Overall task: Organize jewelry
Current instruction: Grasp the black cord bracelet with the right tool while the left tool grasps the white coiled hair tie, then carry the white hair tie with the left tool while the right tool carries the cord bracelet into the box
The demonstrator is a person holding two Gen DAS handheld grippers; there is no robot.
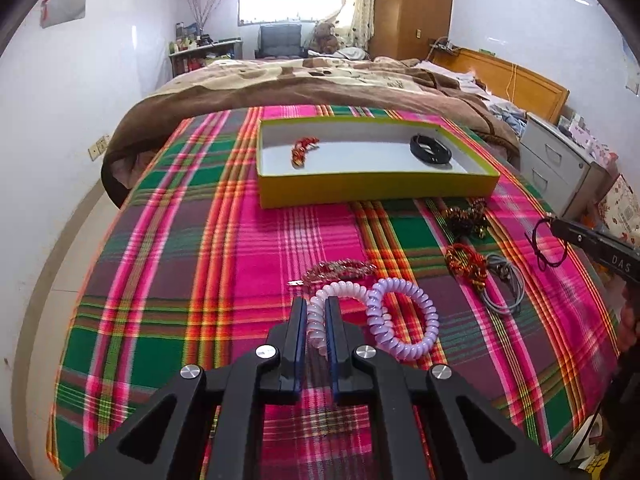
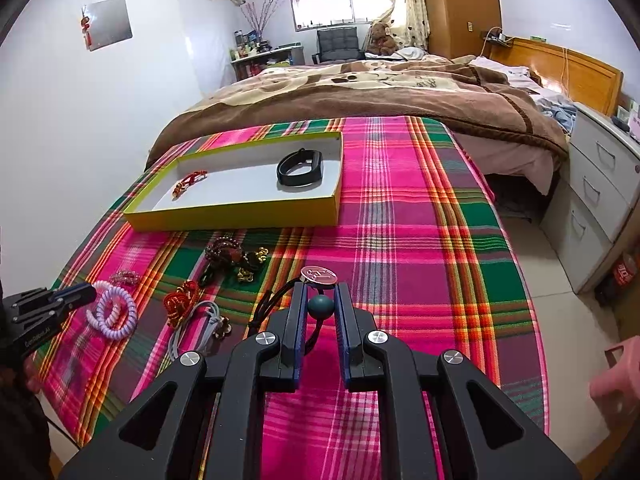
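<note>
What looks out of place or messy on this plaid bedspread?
Only two pieces lie in the yellow box: a red bracelet and a black band. The rest is scattered loose on the plaid bedspread, with a red knotted bracelet lying on a grey cord. Nothing looks damaged.

Bright daylight from the blown-out far window (image 1: pixel 289 4); sharp centre, fisheye-bent, dark-vignetted edges

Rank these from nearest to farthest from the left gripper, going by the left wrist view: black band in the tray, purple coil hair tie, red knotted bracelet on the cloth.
1. Purple coil hair tie, just right of the left gripper.
2. Red knotted bracelet, farther right on the plaid cloth.
3. Black band, at the right end of the yellow tray.
</note>
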